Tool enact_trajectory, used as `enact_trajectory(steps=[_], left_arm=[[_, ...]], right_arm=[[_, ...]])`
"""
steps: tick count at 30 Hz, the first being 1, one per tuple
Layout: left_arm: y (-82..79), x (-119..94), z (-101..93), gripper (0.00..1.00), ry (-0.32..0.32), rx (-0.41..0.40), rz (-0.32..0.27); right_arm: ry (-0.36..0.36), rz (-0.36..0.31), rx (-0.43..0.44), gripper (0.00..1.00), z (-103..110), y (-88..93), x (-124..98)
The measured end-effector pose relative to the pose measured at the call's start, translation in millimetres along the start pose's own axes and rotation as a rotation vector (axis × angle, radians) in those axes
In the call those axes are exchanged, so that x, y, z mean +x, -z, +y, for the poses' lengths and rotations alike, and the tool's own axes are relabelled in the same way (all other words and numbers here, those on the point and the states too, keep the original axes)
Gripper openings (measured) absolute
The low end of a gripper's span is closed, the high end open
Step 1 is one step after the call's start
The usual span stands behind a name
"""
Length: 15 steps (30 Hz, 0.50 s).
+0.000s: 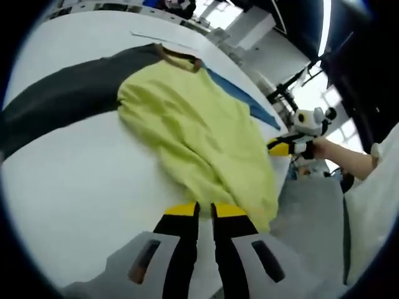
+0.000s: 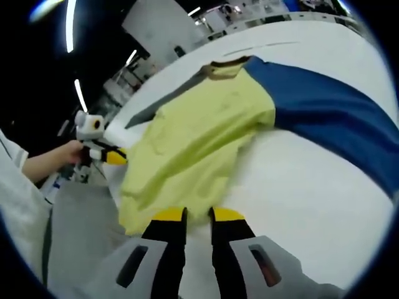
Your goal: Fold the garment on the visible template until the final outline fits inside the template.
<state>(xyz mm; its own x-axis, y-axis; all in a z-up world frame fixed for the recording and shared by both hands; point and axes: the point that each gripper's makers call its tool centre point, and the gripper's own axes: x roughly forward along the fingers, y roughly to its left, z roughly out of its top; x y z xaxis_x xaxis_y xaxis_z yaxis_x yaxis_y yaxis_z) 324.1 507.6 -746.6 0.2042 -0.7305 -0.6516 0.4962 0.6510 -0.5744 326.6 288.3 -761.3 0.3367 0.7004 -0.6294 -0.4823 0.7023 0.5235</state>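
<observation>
Yellow-green cotton shirt (image 1: 199,134) with a brown collar, one dark grey sleeve (image 1: 59,99) and one blue sleeve (image 2: 330,106), lies spread on the white table (image 1: 81,187), running from upper centre toward the lower middle of both views. In the left gripper view the left gripper (image 1: 206,210) sits at the hem with its yellow-tipped jaws nearly together; whether cloth is pinched between them I cannot tell. In the right gripper view the right gripper (image 2: 197,215) meets the opposite hem corner, jaws a little apart, and any grip is likewise unclear. Each tool also appears at the other view's edge, held by a hand (image 2: 70,151). No template outline is discernible. Judging from this, a hem-to-collar fold is starting: both corners should be gripped firmly, lifted evenly together, and carried straight so the fabric stays flat and square.
</observation>
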Motion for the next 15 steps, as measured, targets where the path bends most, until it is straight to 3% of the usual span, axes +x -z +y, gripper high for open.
enact_trajectory(steps=[7,15], left_arm=[[-2.1,-2.7,-0.7,0.00,0.000,-0.004,-0.008],[-2.8,-10.5,-2.3,0.00,0.001,-0.012,-0.018]], right_arm=[[0.009,-0.020,0.003,0.04,-2.1,-3.7,-1.1],[0.020,-0.023,-0.018,0.03,-1.1,-4.5,-4.8]])
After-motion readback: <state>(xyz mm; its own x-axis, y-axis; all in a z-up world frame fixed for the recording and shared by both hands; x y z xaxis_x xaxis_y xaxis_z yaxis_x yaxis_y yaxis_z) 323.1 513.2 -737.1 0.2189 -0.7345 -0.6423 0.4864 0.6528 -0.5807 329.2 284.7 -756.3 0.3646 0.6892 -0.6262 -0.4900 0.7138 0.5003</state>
